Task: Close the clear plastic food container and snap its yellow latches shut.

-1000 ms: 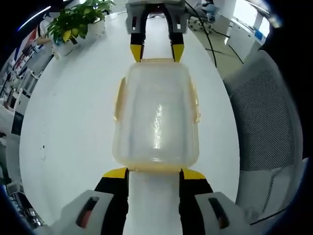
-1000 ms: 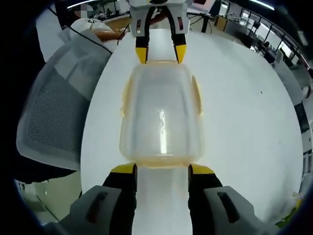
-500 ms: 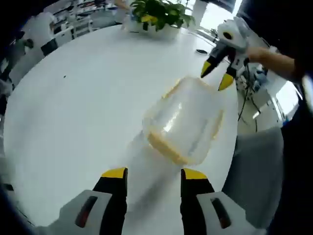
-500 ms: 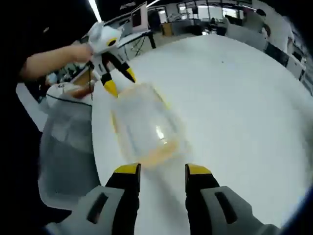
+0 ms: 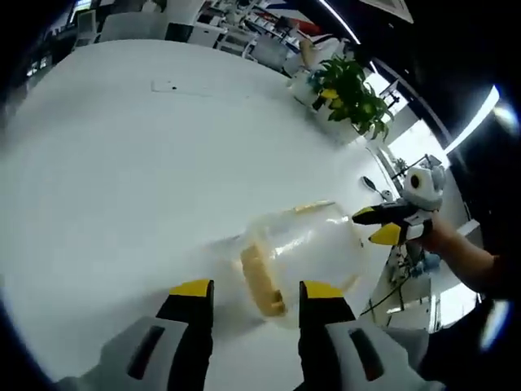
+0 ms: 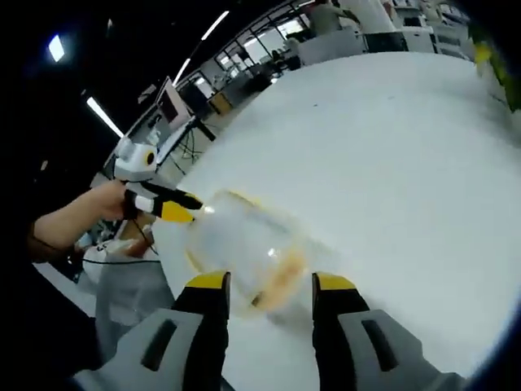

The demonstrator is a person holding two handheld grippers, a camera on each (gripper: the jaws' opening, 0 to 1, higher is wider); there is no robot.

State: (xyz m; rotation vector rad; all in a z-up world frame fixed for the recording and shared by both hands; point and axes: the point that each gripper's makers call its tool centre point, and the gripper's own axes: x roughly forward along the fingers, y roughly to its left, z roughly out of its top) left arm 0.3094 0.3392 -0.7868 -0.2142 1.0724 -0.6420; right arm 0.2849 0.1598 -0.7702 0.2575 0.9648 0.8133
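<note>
Clear container with yellow latches on white tabletop, left gripper jaws apart just beside it, right gripper jaws apart, potted plant far

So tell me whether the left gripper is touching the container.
Cannot tell. In the right gripper view the left gripper tips reach the container rim, but blur hides any gap.

We see the clear plastic food container lying on the white worktop, lid on. Its yellow latches show along the edges, slightly blurred.
</note>
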